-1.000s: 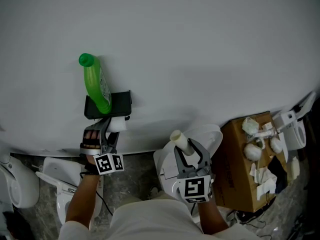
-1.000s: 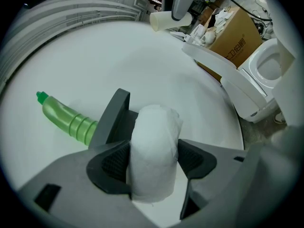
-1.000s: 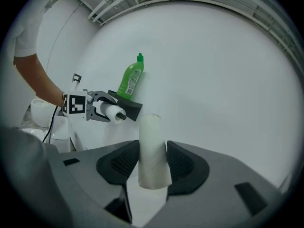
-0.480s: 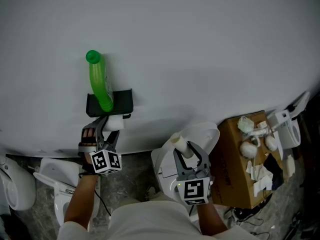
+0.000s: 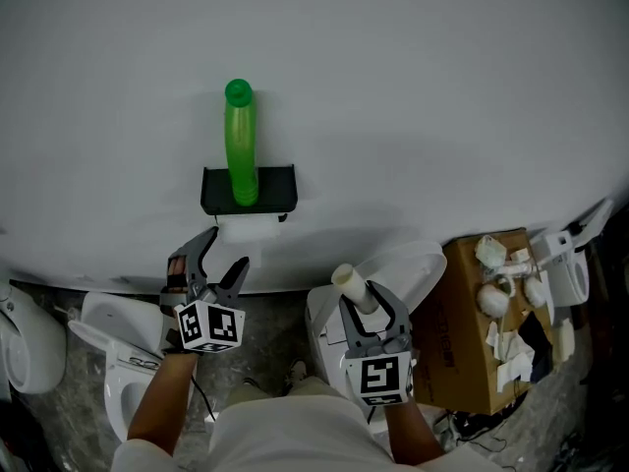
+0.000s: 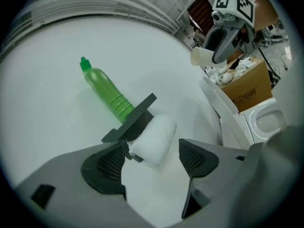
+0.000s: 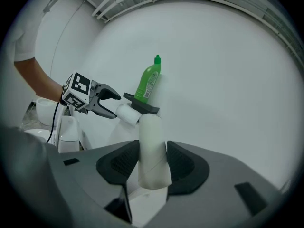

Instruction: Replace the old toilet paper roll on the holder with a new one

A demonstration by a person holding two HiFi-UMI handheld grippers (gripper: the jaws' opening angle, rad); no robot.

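Note:
A black wall holder (image 5: 276, 190) carries a green bottle (image 5: 240, 146) on top and a full white toilet paper roll (image 5: 248, 228) beneath. My left gripper (image 5: 218, 255) hangs just below the roll with its jaws opening. The roll (image 6: 154, 134) lies ahead of the pads, touched by neither. My right gripper (image 5: 371, 301) is shut on a bare, off-white cardboard tube (image 5: 349, 281), held over the toilet to the right. The right gripper view shows the tube (image 7: 152, 148) upright between the pads, with the left gripper (image 7: 102, 101) and the roll (image 7: 127, 114) beyond it.
A white toilet (image 5: 408, 262) stands below the right gripper. A cardboard box (image 5: 472, 332) with white scraps on top sits at the right. Another white toilet (image 5: 113, 327) stands at the lower left. The white wall (image 5: 413, 96) fills the background.
The left gripper has come off the roll under the holder, drawn back and rolled, with its jaws spread wider. The right gripper still holds the tube and has shifted slightly.

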